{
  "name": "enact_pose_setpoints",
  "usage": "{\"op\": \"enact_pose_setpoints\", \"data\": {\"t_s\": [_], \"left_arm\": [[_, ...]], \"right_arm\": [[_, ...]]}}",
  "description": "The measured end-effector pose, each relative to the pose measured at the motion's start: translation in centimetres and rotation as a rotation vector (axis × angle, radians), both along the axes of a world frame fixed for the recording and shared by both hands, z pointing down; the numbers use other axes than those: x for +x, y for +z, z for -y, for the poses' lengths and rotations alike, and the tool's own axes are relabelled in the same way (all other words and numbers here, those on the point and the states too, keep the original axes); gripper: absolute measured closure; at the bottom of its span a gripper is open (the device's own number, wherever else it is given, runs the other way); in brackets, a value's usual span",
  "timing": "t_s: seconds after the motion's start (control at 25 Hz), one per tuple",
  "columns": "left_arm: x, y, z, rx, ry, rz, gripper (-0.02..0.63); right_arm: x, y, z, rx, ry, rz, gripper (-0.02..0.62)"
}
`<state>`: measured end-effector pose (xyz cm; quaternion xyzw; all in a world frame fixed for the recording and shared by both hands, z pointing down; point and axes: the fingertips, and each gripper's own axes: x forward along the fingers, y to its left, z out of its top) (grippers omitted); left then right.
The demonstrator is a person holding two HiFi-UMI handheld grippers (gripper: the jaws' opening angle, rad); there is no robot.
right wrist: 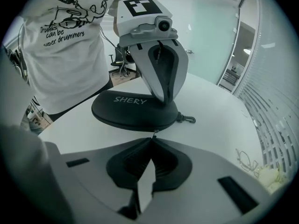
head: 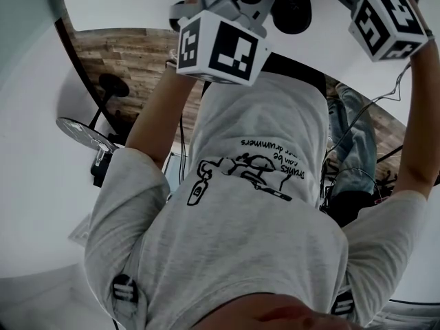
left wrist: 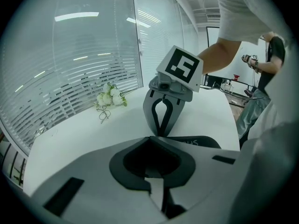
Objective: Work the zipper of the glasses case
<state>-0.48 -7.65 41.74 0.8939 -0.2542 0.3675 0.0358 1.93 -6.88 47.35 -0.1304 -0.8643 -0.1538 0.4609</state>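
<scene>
The white tabletop [right wrist: 219,97] lies bare around the black oval zippered glasses case [right wrist: 133,112]. Near the blind-covered glass wall [left wrist: 70,92], wire-rimmed spectacles [right wrist: 246,160] and a small white flower bunch [left wrist: 111,97] crowd the rim.

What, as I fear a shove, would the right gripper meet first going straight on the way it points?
Most likely the glasses case: the right gripper, shut on the zipper pull, points at the case's near edge, seemingly right ahead. The left gripper rests on the case's top beyond.

White flowers [left wrist: 111,97] lie beside spectacles [left wrist: 103,115] on the white table [left wrist: 65,134].
</scene>
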Motion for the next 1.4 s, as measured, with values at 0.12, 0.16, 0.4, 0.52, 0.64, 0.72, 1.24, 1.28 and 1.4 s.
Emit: {"op": "enact_pose_setpoints", "data": {"t_s": [0.12, 0.16, 0.4, 0.52, 0.64, 0.72, 1.24, 1.28, 1.4], "left_arm": [[0.2, -0.2, 0.5, 0.004, -0.004, 0.002, 0.584], [0.3, -0.3, 0.7, 0.005, -0.006, 0.002, 0.584], [0.1, 0.1, 0.7, 0.010, -0.004, 0.011, 0.584], [0.4, -0.1, 0.8, 0.013, -0.005, 0.014, 0.584], [0.7, -0.5, 1.0, 0.013, -0.007, 0.008, 0.584], [0.8, -0.7, 1.1, 0.014, -0.008, 0.007, 0.584], [0.6, -0.4, 1.2, 0.049, -0.017, 0.026, 0.584], [0.7, -0.4, 1.2, 0.055, -0.016, 0.029, 0.584], [0.9, -0.3, 1.4, 0.062, -0.017, 0.029, 0.584]], "right_arm": [[0.6, -0.2, 0.0, -0.005, -0.002, -0.002, 0.592], [0.8, -0.2, -0.1, -0.008, -0.004, -0.004, 0.592], [1.0, 0.0, -1.2, -0.035, 0.017, 0.001, 0.592], [1.1, 0.0, -1.4, -0.049, 0.036, 0.010, 0.592], [1.2, -0.5, -0.6, -0.047, 0.096, 0.038, 0.588], [1.0, -0.9, -0.4, -0.053, 0.122, 0.055, 0.580], [0.6, -1.2, -1.3, -0.074, 0.114, 0.046, 0.592], [0.6, -1.0, -1.7, -0.081, 0.112, 0.046, 0.592], [0.7, -0.7, -3.1, -0.120, 0.104, 0.051, 0.592]]}}
